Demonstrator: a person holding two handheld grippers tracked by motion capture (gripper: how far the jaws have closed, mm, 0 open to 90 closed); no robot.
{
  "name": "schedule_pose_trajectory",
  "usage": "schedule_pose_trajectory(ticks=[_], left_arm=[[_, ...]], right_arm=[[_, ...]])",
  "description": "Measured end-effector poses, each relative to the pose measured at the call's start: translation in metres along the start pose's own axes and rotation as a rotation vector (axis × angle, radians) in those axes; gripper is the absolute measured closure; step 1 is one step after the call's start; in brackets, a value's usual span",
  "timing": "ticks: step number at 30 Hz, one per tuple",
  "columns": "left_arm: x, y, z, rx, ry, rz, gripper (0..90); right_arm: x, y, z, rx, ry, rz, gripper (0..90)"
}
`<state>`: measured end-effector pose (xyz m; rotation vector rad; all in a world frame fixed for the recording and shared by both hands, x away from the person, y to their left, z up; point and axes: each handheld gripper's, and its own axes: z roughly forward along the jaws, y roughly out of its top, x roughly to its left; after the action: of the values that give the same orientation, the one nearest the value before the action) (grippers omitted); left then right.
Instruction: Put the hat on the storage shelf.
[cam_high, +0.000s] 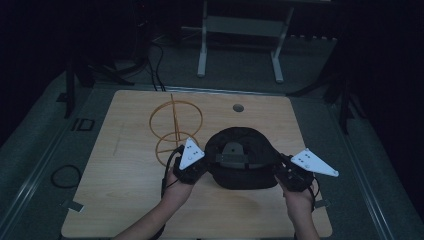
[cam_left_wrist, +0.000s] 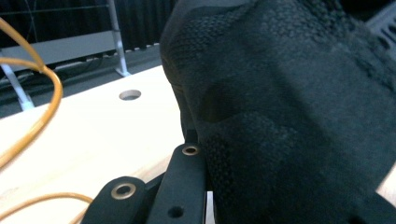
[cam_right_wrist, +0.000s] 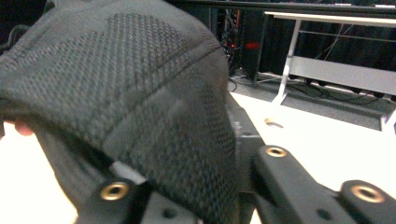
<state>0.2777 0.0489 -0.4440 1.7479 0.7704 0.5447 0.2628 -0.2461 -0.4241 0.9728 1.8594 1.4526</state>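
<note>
Pale wooden tabletop (cam_high: 125, 200) under dim light. Near its front centre, a black knitted fabric cap (cam_high: 242, 157), lifted and spread from both sides, likely to keep it open. Just left of the cap, an orange wire-hoop stand (cam_high: 175, 130), perhaps its destination. Left gripper (cam_high: 192, 167) and right gripper (cam_high: 292, 172) each clenched on the cap's edge.

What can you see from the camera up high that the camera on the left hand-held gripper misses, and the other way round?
The high view alone takes in both hands, the right hand-held gripper, the whole black cap and the full wire stand. The left hand-held gripper view alone gives the cap's knit weave up close and the brass rivets on its own jaws. Both share the cap, part of the orange wire, the wooden table and its round hole.
</note>
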Motion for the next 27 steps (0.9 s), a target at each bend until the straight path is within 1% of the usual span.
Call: schedule_pose_trajectory(ticks=[1,2,3,5,6,7,8,9,10,13,15,16,17,19,21,24,26,27], left_arm=[[0.0,0.0,0.0,0.0,0.0,0.0,89.1],[0.001,0.003,0.001,-0.001,-0.005,-0.005,89.1],[0.001,0.005,0.001,-0.003,-0.002,-0.005,89.1],[0.003,0.009,0.001,-0.006,-0.006,-0.013,89.2],[0.004,0.012,0.001,-0.009,-0.009,-0.018,89.2],[0.004,0.012,0.001,-0.009,-0.009,-0.018,89.2],[0.004,0.016,0.001,-0.016,-0.008,-0.025,89.2],[0.004,0.016,0.001,-0.016,-0.008,-0.025,89.2],[0.004,0.018,0.0,-0.015,-0.007,-0.02,89.2],[0.004,0.022,-0.001,-0.026,-0.007,-0.022,89.2],[0.004,0.025,-0.001,-0.028,-0.011,-0.025,89.3],[0.004,0.026,-0.002,-0.032,-0.008,-0.026,89.2],[0.004,0.027,-0.002,-0.036,-0.011,-0.035,89.2],[0.004,0.028,-0.002,-0.039,-0.008,-0.026,89.2],[0.003,0.03,-0.002,-0.037,-0.015,-0.018,89.2],[0.0,0.031,-0.001,-0.04,-0.017,-0.008,89.2],[0.0,0.032,-0.001,-0.042,-0.028,-0.016,89.2],[0.0,0.032,-0.002,-0.053,-0.028,-0.013,89.2]], right_arm=[[0.0,0.0,0.0,0.0,0.0,0.0,80.2],[-0.001,-0.002,-0.001,-0.004,-0.001,-0.004,74.5],[-0.001,-0.002,-0.001,-0.004,-0.001,-0.004,74.5],[0.0,-0.002,-0.002,0.0,-0.002,-0.013,68.8],[0.0,-0.004,-0.002,0.006,-0.007,-0.017,63.6],[0.0,-0.004,-0.002,0.006,-0.007,-0.017,63.6],[0.0,-0.006,-0.002,0.015,0.0,-0.013,57.4],[0.0,-0.006,-0.002,0.015,0.0,-0.013,57.4],[0.0,-0.007,-0.002,0.02,0.01,-0.007,52.7],[0.0,-0.012,-0.003,0.039,0.046,-0.015,43.0],[0.001,-0.015,-0.005,0.052,0.067,-0.019,39.0],[0.0,-0.016,-0.006,0.057,0.085,-0.017,37.0],[0.0,-0.017,-0.007,0.064,0.101,-0.016,34.4],[0.001,-0.021,-0.01,0.085,0.131,-0.034,33.1],[0.002,-0.024,-0.013,0.104,0.164,-0.04,29.2],[0.003,-0.03,-0.021,0.116,0.194,-0.058,26.7],[0.003,-0.034,-0.029,0.12,0.226,-0.067,26.7],[0.003,-0.036,-0.034,0.124,0.233,-0.071,26.8]])
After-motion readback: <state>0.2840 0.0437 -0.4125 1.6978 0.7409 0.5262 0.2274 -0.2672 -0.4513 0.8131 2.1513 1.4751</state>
